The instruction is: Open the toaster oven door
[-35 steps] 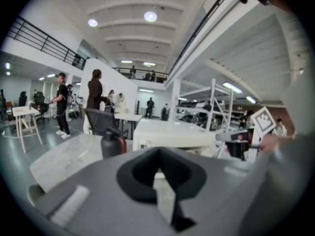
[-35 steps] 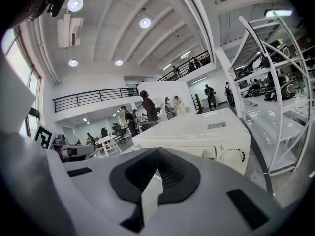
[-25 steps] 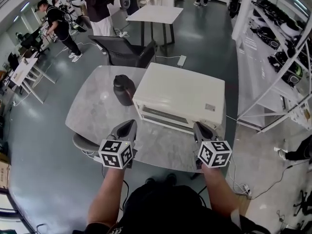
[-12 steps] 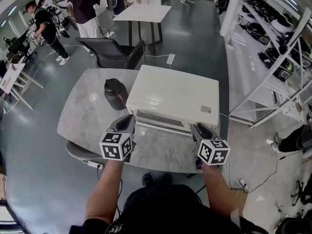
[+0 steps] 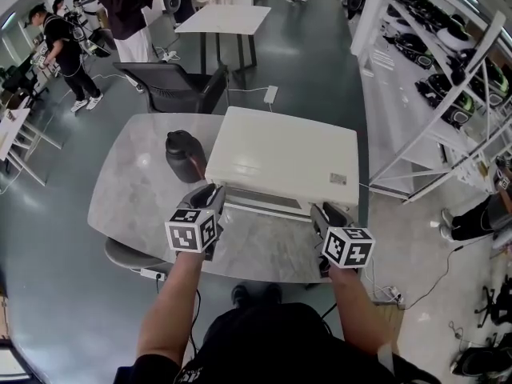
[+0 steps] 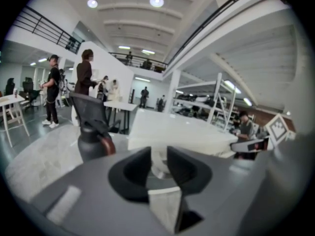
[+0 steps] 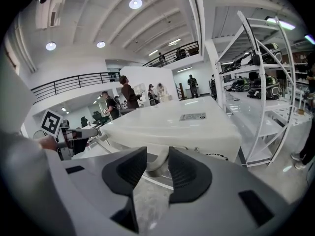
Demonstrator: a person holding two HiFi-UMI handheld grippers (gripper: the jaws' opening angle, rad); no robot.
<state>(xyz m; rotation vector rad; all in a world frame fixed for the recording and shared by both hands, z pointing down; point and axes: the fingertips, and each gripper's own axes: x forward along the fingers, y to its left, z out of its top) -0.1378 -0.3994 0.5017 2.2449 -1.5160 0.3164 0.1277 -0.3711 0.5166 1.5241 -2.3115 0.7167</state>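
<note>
A white toaster oven (image 5: 284, 154) stands on the grey table (image 5: 132, 186), door facing me, its handle bar (image 5: 264, 206) along the front. My left gripper (image 5: 210, 195) sits at the handle's left end and my right gripper (image 5: 323, 212) at its right end. Both pairs of jaws are opening. In the left gripper view the left gripper (image 6: 158, 162) shows a gap, with the pale handle end (image 6: 158, 170) just beyond it. In the right gripper view the right gripper (image 7: 157, 165) is parted, the curved handle end (image 7: 156, 161) in the gap, and the pads do not press it.
A dark bottle (image 5: 181, 156) stands on the table just left of the oven, close to my left gripper. A black chair (image 5: 172, 90) is behind the table and white shelving (image 5: 432, 78) runs along the right. People stand at the far left.
Both grippers have moved forward to the ends of the oven's handle, and their jaws have gone from shut to parted. The oven door looks unchanged.
</note>
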